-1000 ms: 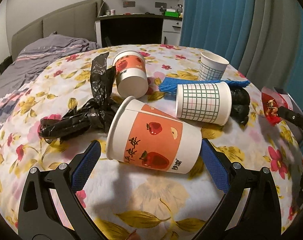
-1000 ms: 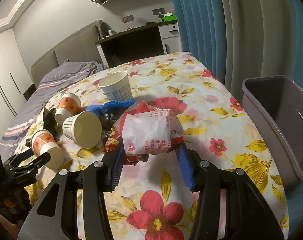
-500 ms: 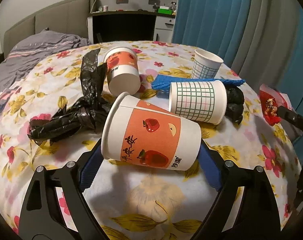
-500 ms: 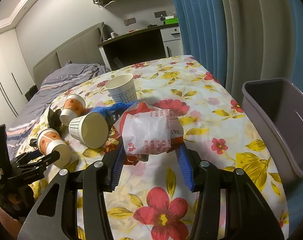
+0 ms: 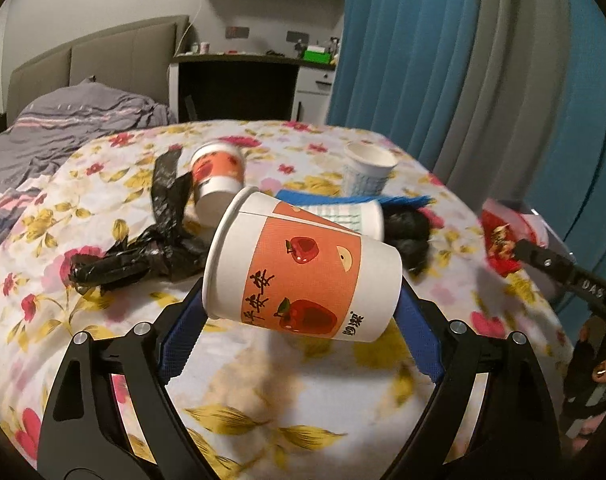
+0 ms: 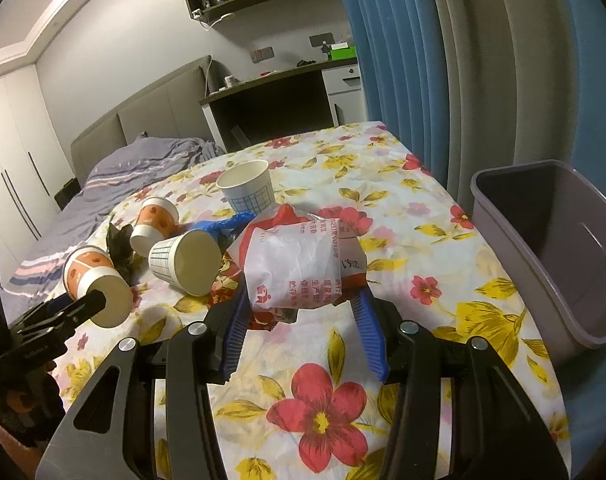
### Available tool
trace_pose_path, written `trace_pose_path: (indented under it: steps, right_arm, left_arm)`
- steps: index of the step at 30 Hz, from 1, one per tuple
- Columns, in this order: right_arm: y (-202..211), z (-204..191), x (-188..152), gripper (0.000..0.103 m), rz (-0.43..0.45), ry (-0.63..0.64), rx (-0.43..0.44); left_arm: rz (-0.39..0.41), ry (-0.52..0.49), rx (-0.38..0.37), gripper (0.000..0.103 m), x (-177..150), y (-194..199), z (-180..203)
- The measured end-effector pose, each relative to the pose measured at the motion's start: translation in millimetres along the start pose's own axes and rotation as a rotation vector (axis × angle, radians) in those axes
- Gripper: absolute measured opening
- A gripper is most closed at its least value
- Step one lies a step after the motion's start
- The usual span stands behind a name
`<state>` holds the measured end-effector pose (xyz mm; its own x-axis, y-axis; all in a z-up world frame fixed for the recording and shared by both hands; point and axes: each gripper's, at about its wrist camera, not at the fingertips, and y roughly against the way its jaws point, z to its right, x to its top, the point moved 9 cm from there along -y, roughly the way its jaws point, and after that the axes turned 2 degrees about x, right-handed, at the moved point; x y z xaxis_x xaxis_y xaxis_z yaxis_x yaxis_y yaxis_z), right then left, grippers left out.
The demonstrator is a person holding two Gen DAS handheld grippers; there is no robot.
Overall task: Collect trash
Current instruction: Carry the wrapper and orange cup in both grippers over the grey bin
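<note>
You've got the left tool (image 5: 301, 300) clamped wide on the apple cup (image 5: 303, 276), lifted off the worktop (image 6: 383, 432), & right tool (image 6: 303, 308) pinching the wrapper (image 6: 299, 268), both ready for the bin (image 6: 551, 248) at its right edge.

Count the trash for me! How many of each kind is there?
Apple-print cups: 2
Grid-print cups: 2
Black plastic bags: 2
Blue mesh piece: 1
Red-and-white wrapper: 1
Total: 8

Dim indoor light, motion blur in the left view (strong fisheye bending, dark vignetted corners).
</note>
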<state>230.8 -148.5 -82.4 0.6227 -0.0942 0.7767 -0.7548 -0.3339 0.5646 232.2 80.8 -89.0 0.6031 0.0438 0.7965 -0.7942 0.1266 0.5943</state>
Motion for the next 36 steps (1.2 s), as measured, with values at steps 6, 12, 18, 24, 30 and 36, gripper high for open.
trace_pose_path:
  steps: [6, 12, 18, 24, 30, 36]
  right_arm:
    - [18, 11, 3, 0.049, 0.030, -0.012, -0.006]
    - [37, 31, 5, 0.049, 0.062, -0.029, -0.031]
    - [55, 65, 11, 0.049, 0.099, -0.058, -0.082]
    - [76, 125, 20, 0.049, 0.156, -0.108, -0.198]
    - [86, 187, 21, 0.049, 0.177, -0.158, -0.313]
    - [83, 216, 12, 0.049, 0.159, -0.172, -0.360]
  left_arm:
    - [0.028, -0.028, -0.045, 0.086, 9, 13, 35]
    - [0.034, -0.071, -0.102, 0.086, 16, 13, 83]
    - [0.026, -0.112, -0.175, 0.086, 21, 3, 135]
    - [0.020, -0.157, -0.272, 0.086, 32, -12, 201]
    - [0.002, -0.190, -0.362, 0.086, 40, -39, 267]
    - [-0.034, -0.209, -0.419, 0.086, 37, -67, 321]
